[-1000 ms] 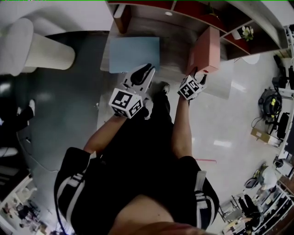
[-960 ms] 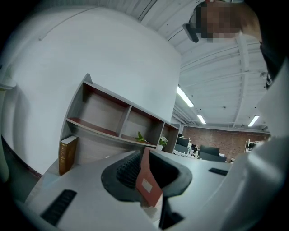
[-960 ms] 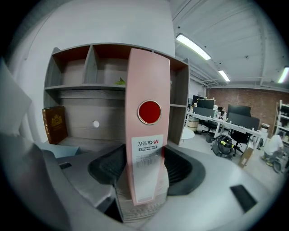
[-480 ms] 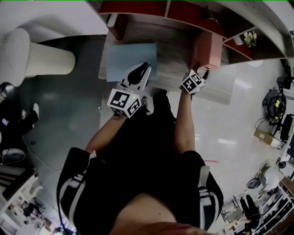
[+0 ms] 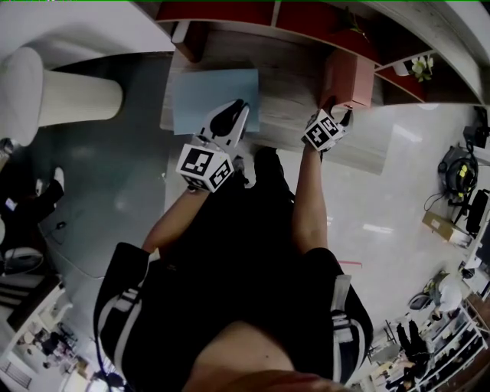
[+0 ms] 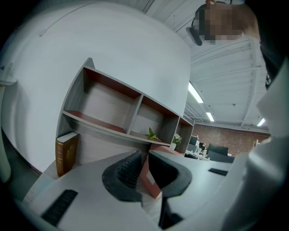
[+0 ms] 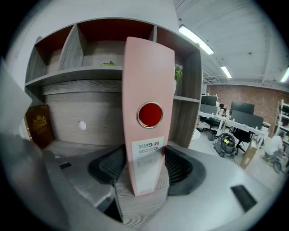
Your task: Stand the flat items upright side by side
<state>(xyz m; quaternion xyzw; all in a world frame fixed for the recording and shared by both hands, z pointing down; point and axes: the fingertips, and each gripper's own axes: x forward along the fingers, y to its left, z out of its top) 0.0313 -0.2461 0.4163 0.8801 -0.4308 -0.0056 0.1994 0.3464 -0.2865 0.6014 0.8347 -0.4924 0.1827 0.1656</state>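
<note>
A pink binder stands upright at the right end of the wooden desk, up against the shelf unit. My right gripper is shut on the foot of its spine, one pad on each side. A light blue folder lies flat on the left of the desk. My left gripper hovers over its near right corner. In the left gripper view its jaws stand a narrow slit apart with nothing between them, and the folder is hidden below. The far binder shows through that slit.
A brown book stands upright at the desk's back left, under the open shelf unit. A small potted plant sits on the shelf to the right. A pale round seat stands on the floor to the desk's left.
Both grippers have moved farther over the desk toward the shelf. The pink binder went along in the right one. The left one now reaches over the blue folder's corner.
</note>
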